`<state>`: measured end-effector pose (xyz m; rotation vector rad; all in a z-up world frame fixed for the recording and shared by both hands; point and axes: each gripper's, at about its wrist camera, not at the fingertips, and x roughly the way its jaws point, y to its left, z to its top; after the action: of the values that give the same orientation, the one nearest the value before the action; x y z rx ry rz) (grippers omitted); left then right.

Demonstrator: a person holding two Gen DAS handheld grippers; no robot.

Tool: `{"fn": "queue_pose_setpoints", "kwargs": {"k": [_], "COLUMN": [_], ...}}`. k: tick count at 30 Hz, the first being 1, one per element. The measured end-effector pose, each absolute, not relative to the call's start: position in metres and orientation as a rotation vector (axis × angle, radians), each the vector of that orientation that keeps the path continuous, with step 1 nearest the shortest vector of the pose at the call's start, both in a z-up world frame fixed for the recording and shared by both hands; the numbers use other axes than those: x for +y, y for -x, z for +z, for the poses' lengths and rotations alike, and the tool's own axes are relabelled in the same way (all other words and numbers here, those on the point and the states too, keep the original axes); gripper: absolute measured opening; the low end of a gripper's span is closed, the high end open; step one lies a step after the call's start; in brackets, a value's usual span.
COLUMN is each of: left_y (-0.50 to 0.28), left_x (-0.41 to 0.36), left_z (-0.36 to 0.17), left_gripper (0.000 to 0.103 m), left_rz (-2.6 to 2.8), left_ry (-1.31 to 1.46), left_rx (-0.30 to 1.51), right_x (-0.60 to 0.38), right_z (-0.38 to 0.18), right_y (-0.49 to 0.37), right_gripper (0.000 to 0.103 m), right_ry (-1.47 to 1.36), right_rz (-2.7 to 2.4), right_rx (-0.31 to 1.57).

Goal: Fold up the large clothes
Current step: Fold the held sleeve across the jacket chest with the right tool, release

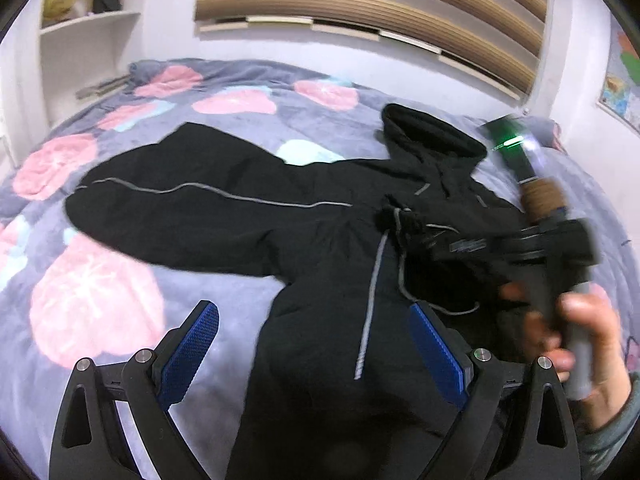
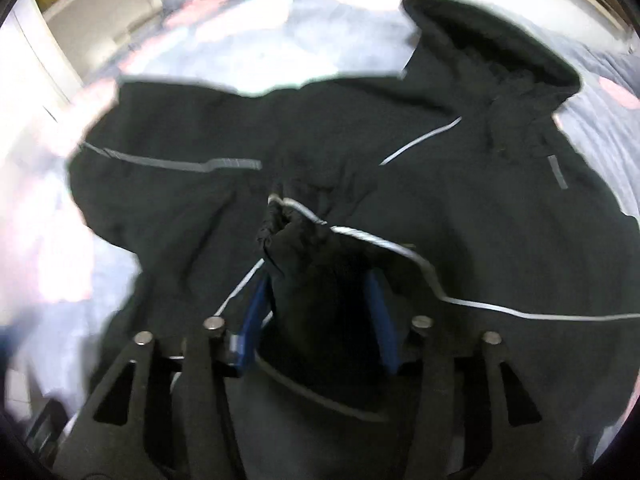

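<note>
A black hooded jacket [image 1: 304,248] with thin grey reflective stripes lies spread on the bed. One sleeve [image 1: 168,204] stretches out to the left and the hood [image 1: 428,132] lies at the far right. My left gripper [image 1: 314,344] is open and empty, low over the jacket's body. My right gripper [image 2: 318,304] is shut on the other sleeve's cuff [image 2: 296,232] and holds it over the jacket's chest. In the left wrist view the right gripper [image 1: 424,236] shows at the right, held by a hand [image 1: 576,328].
The bed carries a grey blanket [image 1: 100,292] with pink and pale blue flowers. White shelves [image 1: 84,44] stand at the back left. A wooden slatted headboard [image 1: 372,4] runs along the wall behind the bed. A coloured poster [image 1: 624,80] hangs at the right.
</note>
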<state>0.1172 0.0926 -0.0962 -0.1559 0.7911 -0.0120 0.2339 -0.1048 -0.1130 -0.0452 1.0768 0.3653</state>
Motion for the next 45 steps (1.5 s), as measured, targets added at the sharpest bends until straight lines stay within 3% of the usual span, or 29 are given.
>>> {"fn": "queue_pose_setpoints", "kwargs": {"k": [1,4,7,11,14,16,18,21,27,32,35,43,45], "left_y": [-0.125,-0.146,-0.174,-0.215,-0.254,-0.275,-0.286,-0.297,-0.289,-0.301,-0.295,-0.225,-0.194], "left_x": [0.091,0.085,0.072,0.051,0.037,0.029,0.024,0.022,0.062,0.073,0.070,0.050,0.050], "left_z": [-0.093,-0.085,-0.079,-0.092,-0.126,-0.150,-0.162,-0.162,-0.115,-0.177,-0.188,-0.109,-0.088], "left_gripper": [0.096,0.096,0.096,0.096,0.094,0.078,0.027,0.022,0.022,0.027,0.027,0.036,0.046], "left_rz": [-0.051,-0.153,-0.262,-0.275,-0.238,-0.244,-0.263,-0.250,-0.270,-0.224,-0.230,-0.195,-0.217], "left_ry": [0.164,0.206,0.255,0.237,0.230,0.244,0.246,0.231,0.317,0.282,0.252,0.083,0.083], "left_rx": [0.804,0.849,0.923,0.938,1.018,1.072,1.114,1.090,0.947,1.130,1.085,0.874,0.809], "right_x": [-0.119,-0.166,-0.213,-0.269,-0.303,-0.314,-0.321,-0.325,-0.309,-0.301,-0.295,-0.247,-0.232], "right_z": [-0.098,-0.059,-0.048,-0.077,-0.110,-0.122,-0.137,-0.143,-0.107,-0.158,-0.174,-0.087,-0.067], "right_y": [-0.228,-0.208,-0.197,-0.198,-0.198,-0.196,-0.196,-0.199,-0.193,-0.217,-0.219,-0.142,-0.117], "right_gripper": [0.066,0.084,0.084,0.082,0.072,0.058,0.046,0.040,0.045,0.046,0.047,0.048,0.050], "right_ry": [0.020,-0.006,0.007,-0.051,-0.111,-0.111,-0.116,-0.108,-0.115,-0.140,-0.094,0.035,0.040], "right_rz": [0.365,0.292,0.157,-0.010,-0.100,-0.136,-0.154,-0.143,-0.069,-0.071,-0.090,-0.094,-0.081], "right_rx": [1.044,0.928,0.890,0.946,0.991,1.012,1.044,1.075,0.987,1.113,1.116,0.925,0.878]}}
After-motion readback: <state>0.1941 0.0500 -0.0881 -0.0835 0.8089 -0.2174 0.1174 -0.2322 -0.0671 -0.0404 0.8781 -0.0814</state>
